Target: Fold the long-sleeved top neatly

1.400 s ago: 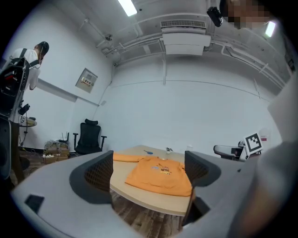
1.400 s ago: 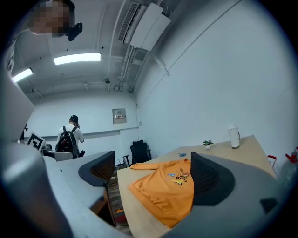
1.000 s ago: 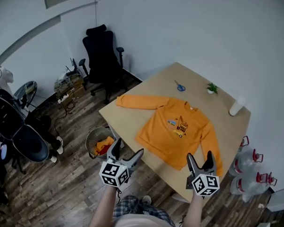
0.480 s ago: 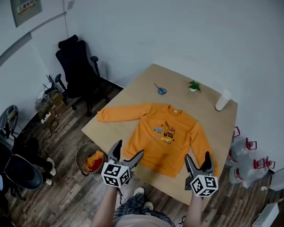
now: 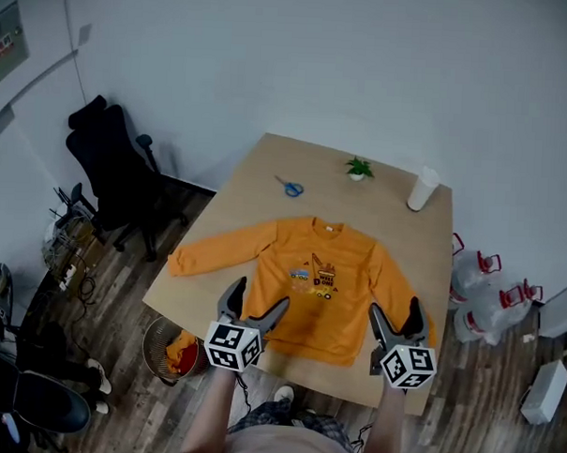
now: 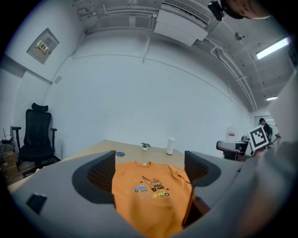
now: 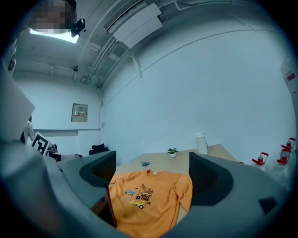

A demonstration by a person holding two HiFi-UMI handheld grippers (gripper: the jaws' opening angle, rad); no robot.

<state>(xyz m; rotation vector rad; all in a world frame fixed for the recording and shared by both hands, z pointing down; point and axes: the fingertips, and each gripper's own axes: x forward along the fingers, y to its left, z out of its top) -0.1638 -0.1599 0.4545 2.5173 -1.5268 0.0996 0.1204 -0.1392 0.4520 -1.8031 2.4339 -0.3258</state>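
Note:
An orange long-sleeved top with a digger print lies flat, front up, on the wooden table. One sleeve stretches out to the left; the other runs down along the right side. My left gripper hovers open above the hem's left corner, nothing between its fingers. My right gripper hovers open near the right cuff, also empty. The top shows between the jaws in the left gripper view and the right gripper view.
Blue scissors, a small potted plant and a white cup sit at the table's far end. A basket with orange cloth stands on the floor at left, a black office chair farther left, water jugs at right.
The head view has swung, so the table now sits squarer and nearer. Both grippers stay open and have come closer to the top's near hem.

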